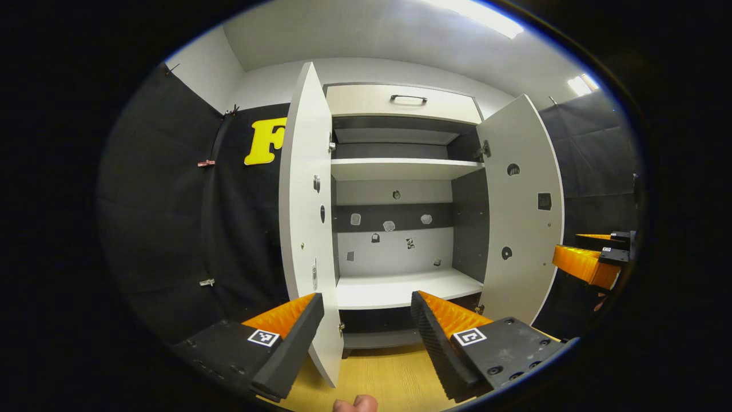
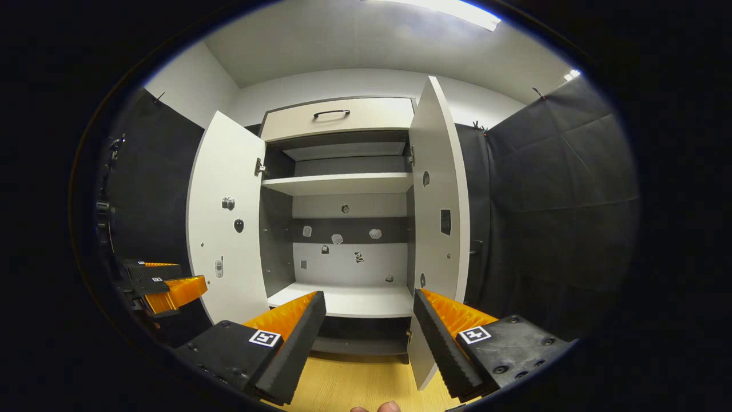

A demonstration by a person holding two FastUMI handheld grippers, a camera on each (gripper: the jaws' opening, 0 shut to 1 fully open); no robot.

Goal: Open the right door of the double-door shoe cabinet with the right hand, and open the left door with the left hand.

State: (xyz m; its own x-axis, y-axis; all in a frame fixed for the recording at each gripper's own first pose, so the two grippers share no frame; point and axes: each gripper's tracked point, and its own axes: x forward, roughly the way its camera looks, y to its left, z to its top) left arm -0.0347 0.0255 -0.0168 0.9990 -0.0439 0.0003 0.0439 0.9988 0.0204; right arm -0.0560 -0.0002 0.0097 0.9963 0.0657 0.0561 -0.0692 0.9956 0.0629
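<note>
The white shoe cabinet (image 1: 400,169) stands ahead with both doors swung wide. In the left gripper view the left door (image 1: 306,217) is edge-on just beyond my left gripper (image 1: 367,297), whose fingers are open and hold nothing. The right door (image 1: 523,212) angles outward, and the right gripper (image 1: 589,249) hovers past it. In the right gripper view the right door (image 2: 437,217) stands edge-on close to my right gripper (image 2: 369,294), open and empty. The left door (image 2: 229,229) hangs open, with the left gripper (image 2: 171,277) low beside it.
A shut drawer with a dark handle (image 1: 408,99) tops the cabinet. Inside are white shelves (image 1: 403,286) and a back panel with small stickers. A wooden floor (image 1: 389,377) lies below. Black cloth walls (image 2: 560,217) close in on both sides.
</note>
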